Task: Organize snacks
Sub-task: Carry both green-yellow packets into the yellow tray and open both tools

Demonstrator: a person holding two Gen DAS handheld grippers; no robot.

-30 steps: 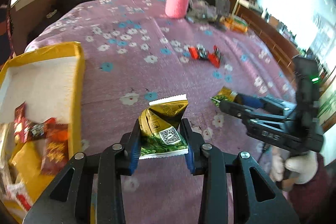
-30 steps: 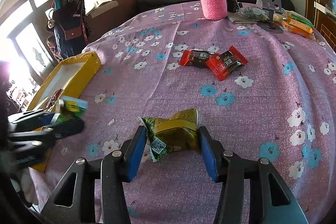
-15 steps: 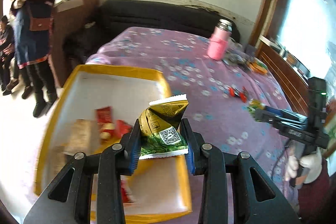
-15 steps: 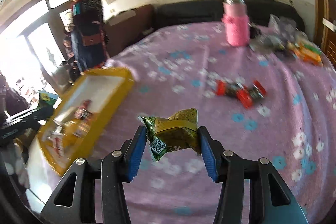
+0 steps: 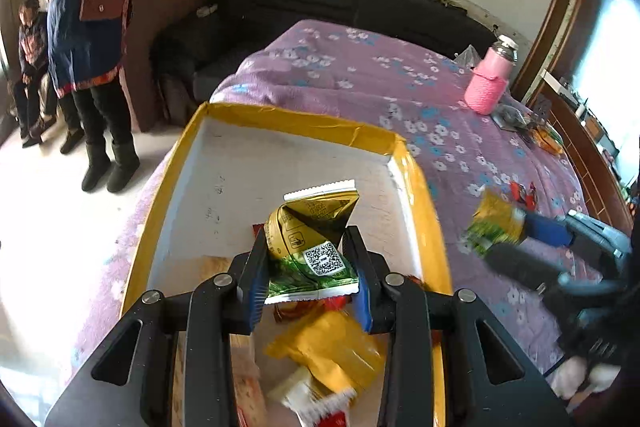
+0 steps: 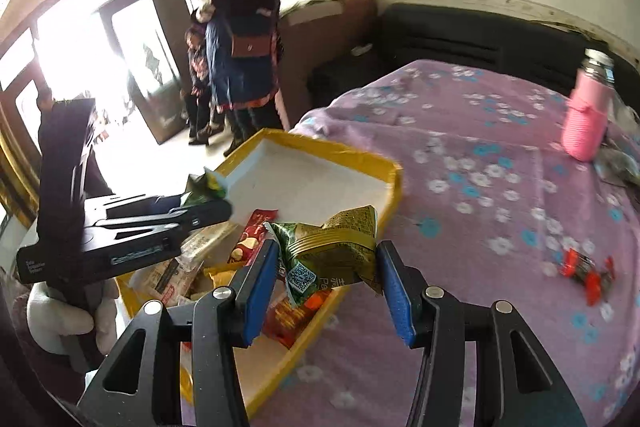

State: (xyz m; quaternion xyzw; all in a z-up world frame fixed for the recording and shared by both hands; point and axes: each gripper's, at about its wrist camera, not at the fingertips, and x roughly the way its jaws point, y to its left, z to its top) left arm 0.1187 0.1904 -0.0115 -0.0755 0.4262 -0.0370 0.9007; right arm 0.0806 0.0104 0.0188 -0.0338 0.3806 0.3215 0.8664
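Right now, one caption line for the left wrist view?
Left tongs clamp a green-gold foil snack packet above the yellow-rimmed cardboard tray of snacks.

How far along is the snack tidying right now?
Several packets already lie in the yellow-rimmed cardboard tray. In hand: the left gripper and right gripper each clamp a green-gold snack packet above it. Left: the red-wrapped candies on the purple floral cloth.

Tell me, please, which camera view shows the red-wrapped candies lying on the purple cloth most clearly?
The right wrist view: the red-wrapped candies lie unobstructed on the purple cloth, though slightly blurred. In the left wrist view they appear only as small red specks beyond the right gripper.
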